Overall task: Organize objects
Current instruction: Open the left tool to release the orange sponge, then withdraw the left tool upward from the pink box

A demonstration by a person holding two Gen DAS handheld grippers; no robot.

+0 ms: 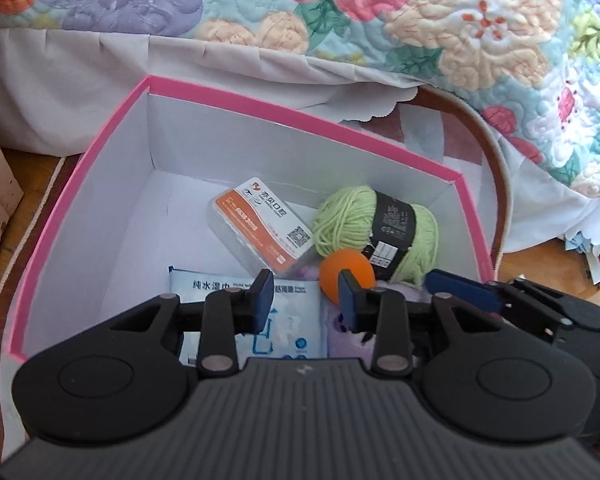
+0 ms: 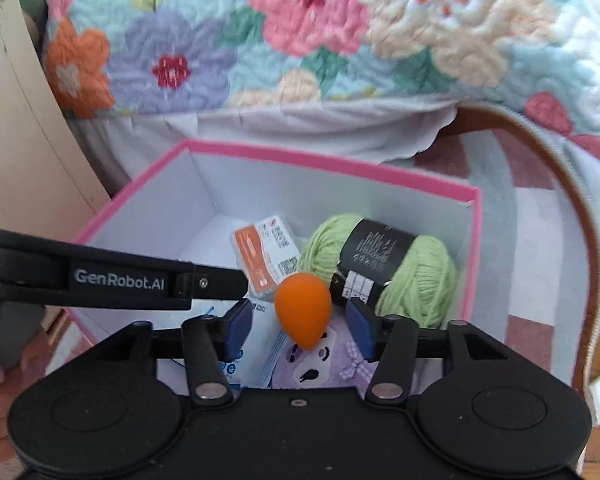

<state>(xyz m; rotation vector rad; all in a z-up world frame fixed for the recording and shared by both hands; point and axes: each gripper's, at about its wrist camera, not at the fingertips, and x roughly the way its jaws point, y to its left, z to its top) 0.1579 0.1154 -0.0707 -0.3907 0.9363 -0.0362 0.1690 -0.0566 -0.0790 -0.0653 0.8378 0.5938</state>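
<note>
Hovering over the pink-rimmed box point(image 2: 473, 248), the right gripper point(image 2: 298, 330) has its jaws apart, with the orange egg-shaped sponge point(image 2: 303, 308) between the pads and touching neither. That sponge sits inside the box on a purple plush toy point(image 2: 320, 368), beside the green yarn skein point(image 2: 416, 276), a card case point(image 1: 260, 226) and a wet-wipes pack point(image 1: 292, 320). Alongside, the left gripper point(image 1: 306, 294) has its jaws apart too, nothing held, the sponge just beyond its right pad.
</note>
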